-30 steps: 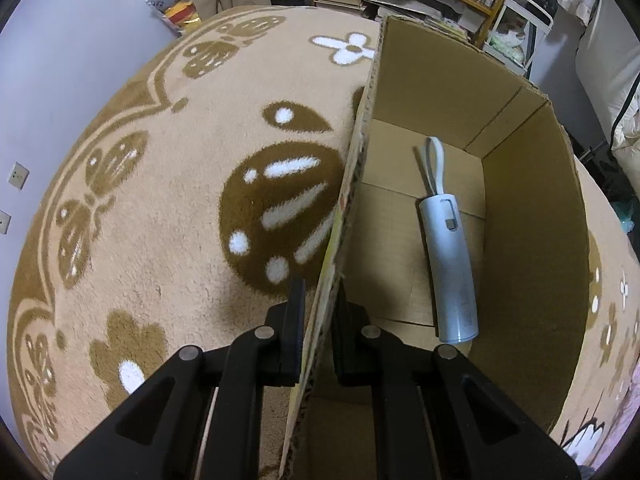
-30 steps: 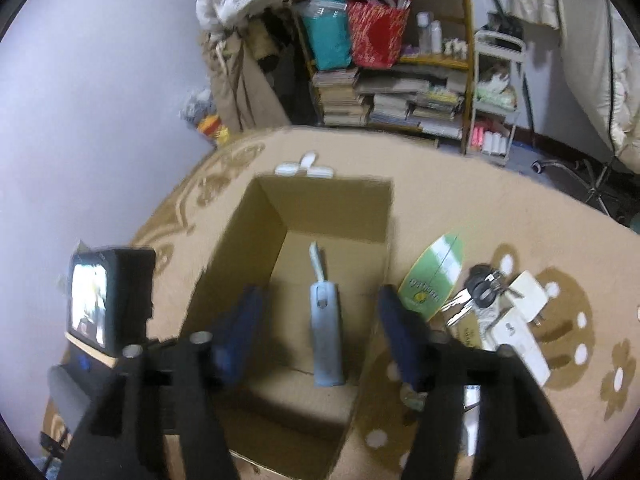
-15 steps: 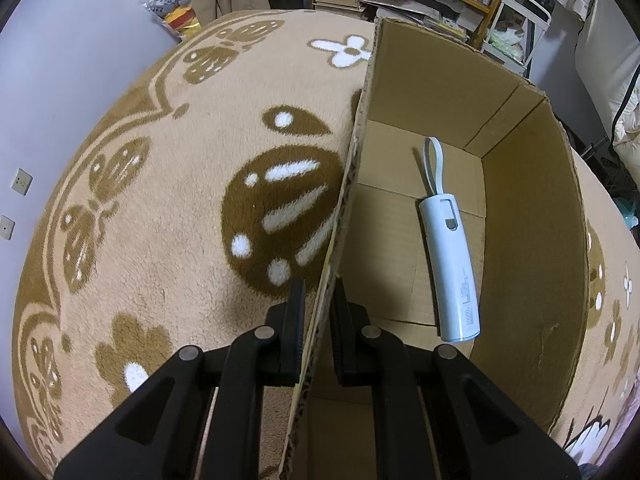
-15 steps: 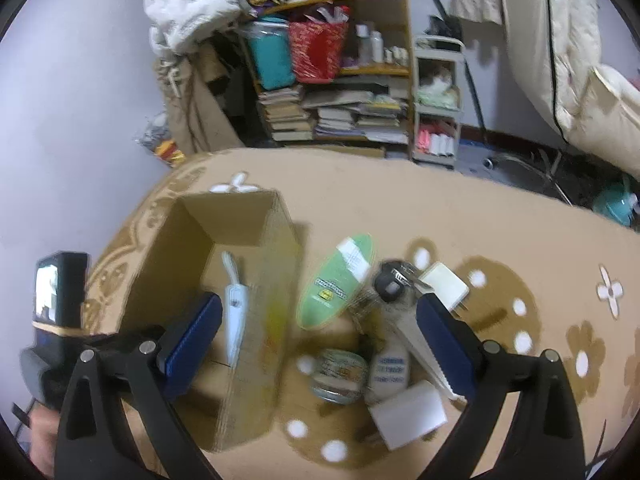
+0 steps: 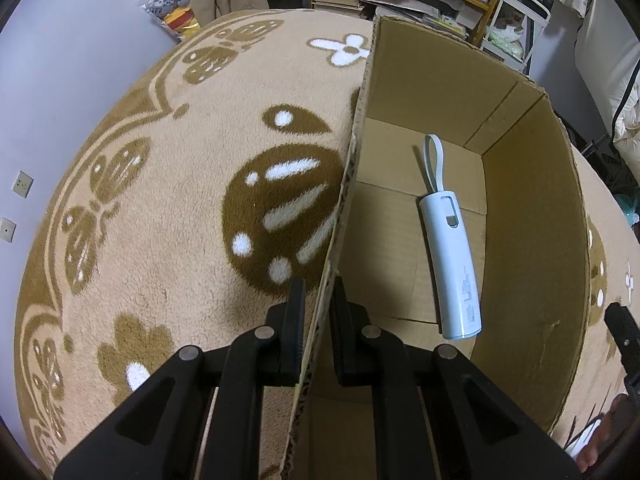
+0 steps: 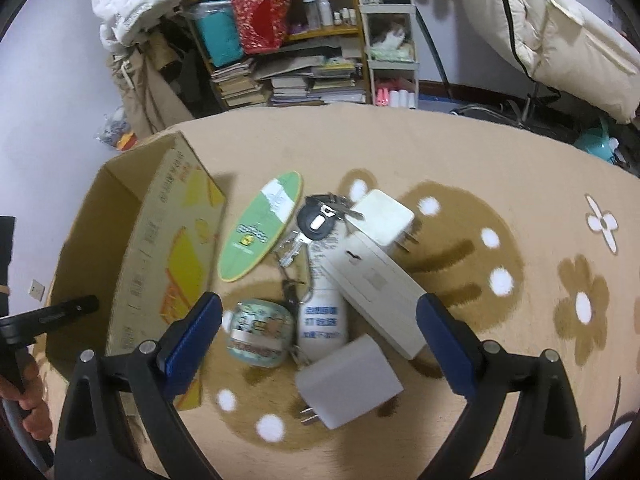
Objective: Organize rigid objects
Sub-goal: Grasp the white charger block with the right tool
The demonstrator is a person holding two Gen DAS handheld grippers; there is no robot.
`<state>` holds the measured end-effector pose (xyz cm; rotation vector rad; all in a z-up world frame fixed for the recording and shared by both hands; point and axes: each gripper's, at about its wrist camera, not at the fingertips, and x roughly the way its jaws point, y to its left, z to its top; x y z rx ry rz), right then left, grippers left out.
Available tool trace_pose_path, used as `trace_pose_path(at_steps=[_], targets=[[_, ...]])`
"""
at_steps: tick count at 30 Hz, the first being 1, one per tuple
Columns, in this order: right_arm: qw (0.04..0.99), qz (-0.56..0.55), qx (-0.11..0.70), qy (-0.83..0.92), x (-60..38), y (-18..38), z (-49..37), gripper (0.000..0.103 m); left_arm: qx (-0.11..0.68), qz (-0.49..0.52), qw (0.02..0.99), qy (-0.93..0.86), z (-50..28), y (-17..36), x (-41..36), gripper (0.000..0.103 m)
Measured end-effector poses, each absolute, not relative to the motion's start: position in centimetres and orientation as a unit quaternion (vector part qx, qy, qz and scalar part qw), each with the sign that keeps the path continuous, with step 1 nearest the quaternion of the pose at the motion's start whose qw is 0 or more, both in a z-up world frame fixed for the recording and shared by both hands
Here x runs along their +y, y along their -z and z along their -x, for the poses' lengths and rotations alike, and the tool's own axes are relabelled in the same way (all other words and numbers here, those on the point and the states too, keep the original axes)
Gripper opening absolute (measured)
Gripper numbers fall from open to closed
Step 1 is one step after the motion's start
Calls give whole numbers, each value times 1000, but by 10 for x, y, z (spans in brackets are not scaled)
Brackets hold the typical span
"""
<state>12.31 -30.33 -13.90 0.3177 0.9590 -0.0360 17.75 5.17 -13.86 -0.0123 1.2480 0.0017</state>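
My left gripper (image 5: 318, 304) is shut on the left wall of an open cardboard box (image 5: 532, 216). A pale blue power bank with a loop strap (image 5: 450, 254) lies on the box floor. My right gripper (image 6: 318, 336) is wide open and empty above a pile on the carpet: a grey plug adapter (image 6: 348, 382), a white bottle (image 6: 324, 316), a round teal tin (image 6: 260, 330), a long white box (image 6: 378, 290), a white charger (image 6: 384, 218), keys with a black fob (image 6: 318, 222) and a green oval board (image 6: 260, 236). The box (image 6: 168, 256) stands left of the pile.
A tan carpet with brown flower patterns (image 6: 520, 184) covers the floor. A cluttered bookshelf (image 6: 288, 60) and a white cart (image 6: 392, 64) stand at the back. Bedding (image 6: 560, 32) lies at the far right.
My right gripper has swung right, from over the box to over the pile of objects, and come lower. My left gripper has kept its hold on the box wall.
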Motion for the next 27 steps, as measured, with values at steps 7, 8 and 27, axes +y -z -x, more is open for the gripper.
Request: trace_pose_path(at_steps=[7,8,27], targets=[[859,-164,485,22,-318,158,-122,102,585,9,811,-1,-178,139,54,11],[856,-166,489,21,-319,161,-122,102,585,7,811,-1,-178,139,53,11],[830,-144,538,23,-304,202,-111,76,589,9,808,3,-177,139,53,11]])
